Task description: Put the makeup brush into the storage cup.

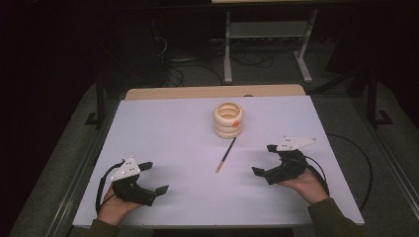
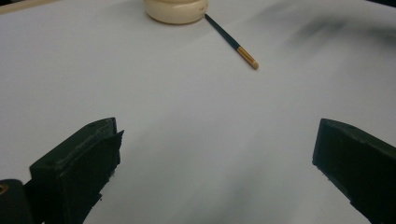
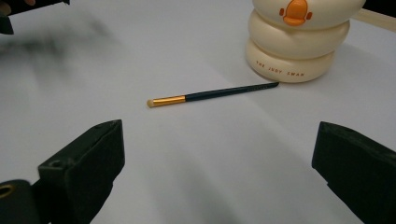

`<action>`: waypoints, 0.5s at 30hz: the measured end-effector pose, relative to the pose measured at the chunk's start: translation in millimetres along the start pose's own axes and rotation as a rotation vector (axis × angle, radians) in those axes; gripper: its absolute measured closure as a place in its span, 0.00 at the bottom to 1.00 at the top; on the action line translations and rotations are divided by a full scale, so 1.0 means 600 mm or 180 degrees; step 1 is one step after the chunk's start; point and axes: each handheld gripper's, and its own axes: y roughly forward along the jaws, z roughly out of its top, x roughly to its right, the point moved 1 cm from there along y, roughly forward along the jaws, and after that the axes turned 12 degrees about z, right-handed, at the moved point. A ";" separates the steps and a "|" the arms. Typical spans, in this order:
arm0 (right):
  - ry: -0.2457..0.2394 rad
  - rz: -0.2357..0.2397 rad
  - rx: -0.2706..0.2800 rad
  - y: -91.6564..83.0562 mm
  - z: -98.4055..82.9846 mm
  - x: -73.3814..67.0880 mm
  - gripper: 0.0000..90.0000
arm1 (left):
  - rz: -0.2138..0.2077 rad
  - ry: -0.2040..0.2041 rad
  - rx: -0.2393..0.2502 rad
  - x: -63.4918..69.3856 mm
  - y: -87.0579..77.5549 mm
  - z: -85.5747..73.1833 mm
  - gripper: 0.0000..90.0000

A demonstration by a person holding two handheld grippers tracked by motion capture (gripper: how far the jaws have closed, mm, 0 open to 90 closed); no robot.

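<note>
I'm just starting, both my left gripper and right gripper spread wide and empty near the table's front corners, with the brush mid-table, its tip by the holder, so I judge my right must reach and pinch it.

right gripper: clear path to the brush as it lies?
Probably yes. The right gripper has its jaws open, and bare table lies between it and the brush. The cream holder stands beyond the brush's far tip.
</note>
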 end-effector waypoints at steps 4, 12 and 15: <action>-0.0038 -0.0005 0.0020 0.001 0.006 0.001 0.02 | -0.0005 -0.0002 0.0012 0.000 0.002 0.002 0.00; -0.0041 0.0022 0.0023 0.000 0.014 0.003 0.02 | -0.0054 0.0025 -0.0008 -0.001 0.007 0.004 0.00; -0.0037 0.0025 0.0032 0.003 0.016 0.005 0.02 | -0.0043 0.0028 0.0015 -0.003 0.006 0.006 0.00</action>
